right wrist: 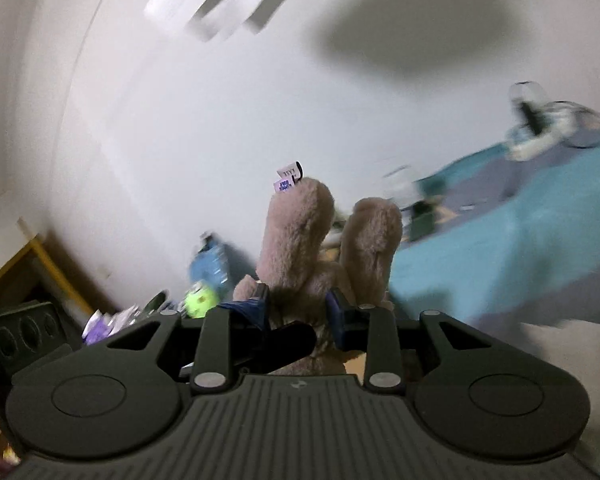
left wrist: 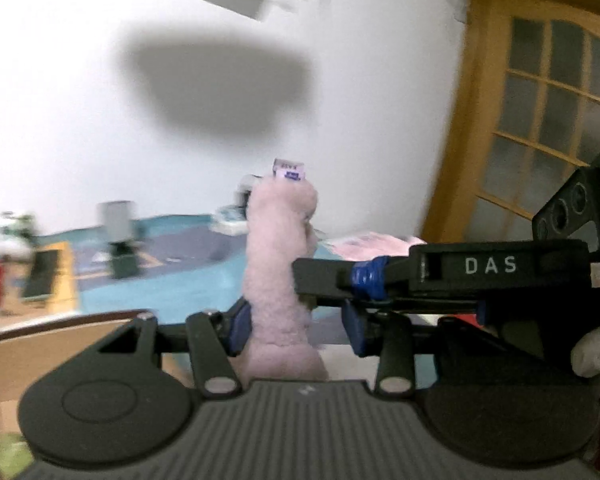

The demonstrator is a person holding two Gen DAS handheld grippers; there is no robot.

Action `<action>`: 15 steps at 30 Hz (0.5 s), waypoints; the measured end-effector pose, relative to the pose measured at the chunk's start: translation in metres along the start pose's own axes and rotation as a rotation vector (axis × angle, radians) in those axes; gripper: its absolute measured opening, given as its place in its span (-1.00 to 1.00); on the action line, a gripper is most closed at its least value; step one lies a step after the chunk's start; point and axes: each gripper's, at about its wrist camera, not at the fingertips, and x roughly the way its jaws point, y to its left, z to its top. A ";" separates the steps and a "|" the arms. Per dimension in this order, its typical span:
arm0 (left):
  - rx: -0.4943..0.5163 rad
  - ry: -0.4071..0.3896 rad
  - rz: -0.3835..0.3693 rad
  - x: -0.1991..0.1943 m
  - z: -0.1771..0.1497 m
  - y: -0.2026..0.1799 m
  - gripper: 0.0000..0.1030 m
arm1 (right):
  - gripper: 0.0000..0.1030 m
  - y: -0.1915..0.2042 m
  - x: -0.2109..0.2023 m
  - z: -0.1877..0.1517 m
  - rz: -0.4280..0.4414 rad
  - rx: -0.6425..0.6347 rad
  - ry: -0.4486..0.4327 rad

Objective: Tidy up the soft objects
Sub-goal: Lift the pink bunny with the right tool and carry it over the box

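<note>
Left wrist view: the left tool (left wrist: 296,328) has its blue pads spread on either side of a pale pink plush toy (left wrist: 278,280), which stands upright between them. The left pad (left wrist: 240,330) touches the toy; the right pad sits apart from it, so this tool is not pinching. A small white and purple label (left wrist: 289,171) sticks up from the toy's top. The right tool (left wrist: 420,276) reaches in from the right edge, its black finger tip pressed against the toy's side. Behind lie a bed with a teal cover (left wrist: 188,280), a white wall (left wrist: 100,120) and a wooden door with glass panes (left wrist: 540,100).

Right wrist view: the right tool (right wrist: 300,312) is pinching the plush toy (right wrist: 300,240) low down, both blue pads pressed into its fur. Two fuzzy limbs point upward, the left one carrying the label (right wrist: 288,178). A black finger of the left tool (right wrist: 284,340) lies across the toy's base. A yellow-green ball (right wrist: 199,300) sits on the floor at left, the bed (right wrist: 500,240) at right.
</note>
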 end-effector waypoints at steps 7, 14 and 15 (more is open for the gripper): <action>-0.111 0.008 0.198 -0.032 -0.018 0.084 -0.21 | -0.73 0.023 0.106 -0.026 0.072 -0.046 0.166; -0.238 0.131 0.314 -0.026 -0.063 0.160 -0.22 | -0.72 0.042 0.180 -0.074 0.039 -0.073 0.317; -0.258 0.151 0.323 -0.024 -0.070 0.171 -0.32 | -0.72 0.045 0.189 -0.081 0.032 -0.081 0.333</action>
